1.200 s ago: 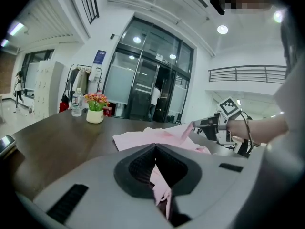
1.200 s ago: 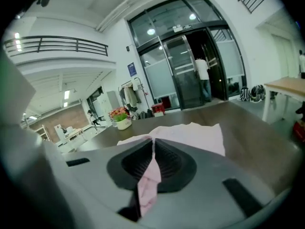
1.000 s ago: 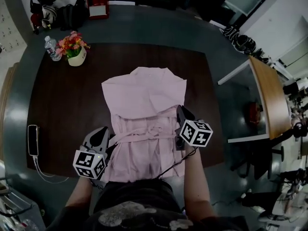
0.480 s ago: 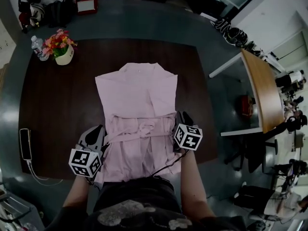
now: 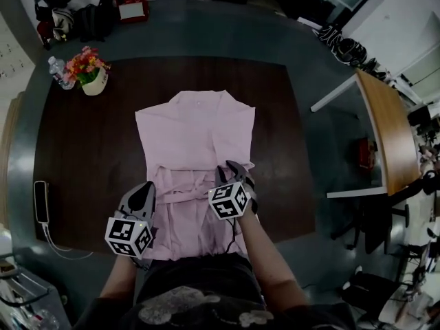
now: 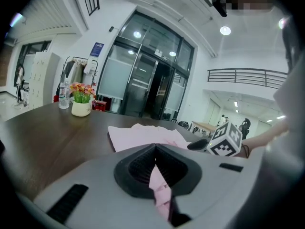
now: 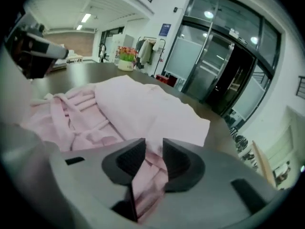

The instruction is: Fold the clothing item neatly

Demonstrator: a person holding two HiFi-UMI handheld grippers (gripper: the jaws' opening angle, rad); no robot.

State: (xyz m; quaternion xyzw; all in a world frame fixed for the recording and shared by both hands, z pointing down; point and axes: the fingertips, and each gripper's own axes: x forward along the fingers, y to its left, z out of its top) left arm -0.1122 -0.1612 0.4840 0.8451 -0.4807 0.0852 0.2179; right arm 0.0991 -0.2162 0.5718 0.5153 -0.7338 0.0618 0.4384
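Left tongs [image 5: 146,187] clamp the cloth [image 5: 196,133]; right tongs [image 5: 234,168], just opening, straddle it.

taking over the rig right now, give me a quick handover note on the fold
Left gripper: shut on the garment at its near left edge.
Right gripper: jaws have just been opening; cloth lies between them, not pinched.
Garment: on the table, collar end far, far half flat, middle bunched around the tie.
Done: far half looks squared up.
Left: probably regrip with the right, smooth the near half, fold it over.
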